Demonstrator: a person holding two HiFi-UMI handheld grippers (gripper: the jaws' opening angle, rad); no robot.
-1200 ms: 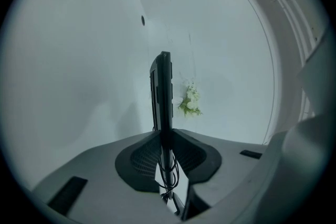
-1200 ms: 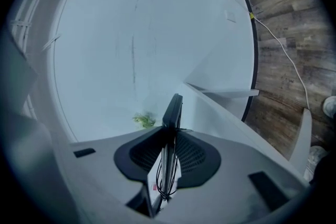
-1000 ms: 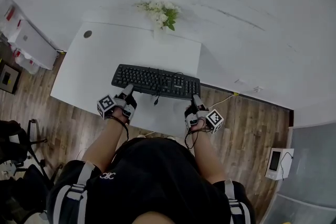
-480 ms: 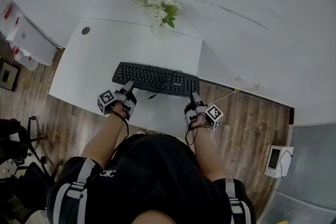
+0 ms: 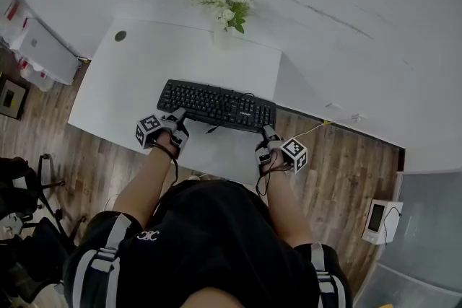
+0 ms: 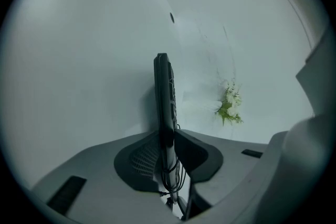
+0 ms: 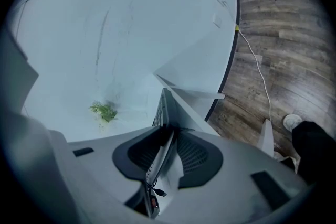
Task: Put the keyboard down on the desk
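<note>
So the keyboard [image 5: 216, 104] looks flat on the surface [image 5: 137, 76], near edge between both sets of jaws. My left hand-held gripper [image 5: 177, 115] and right hand-held gripper [image 5: 267, 132] are opening, letting go. One per end keeps a long thing level, I reckon.

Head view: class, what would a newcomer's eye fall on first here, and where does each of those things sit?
A black keyboard lies on the white desk, toward its near side. The left gripper and the right gripper have the keyboard's near edge between their fingers, one near each end, and the fingers are opening. White flowers with green leaves stand at the desk's far edge by the wall.
</note>
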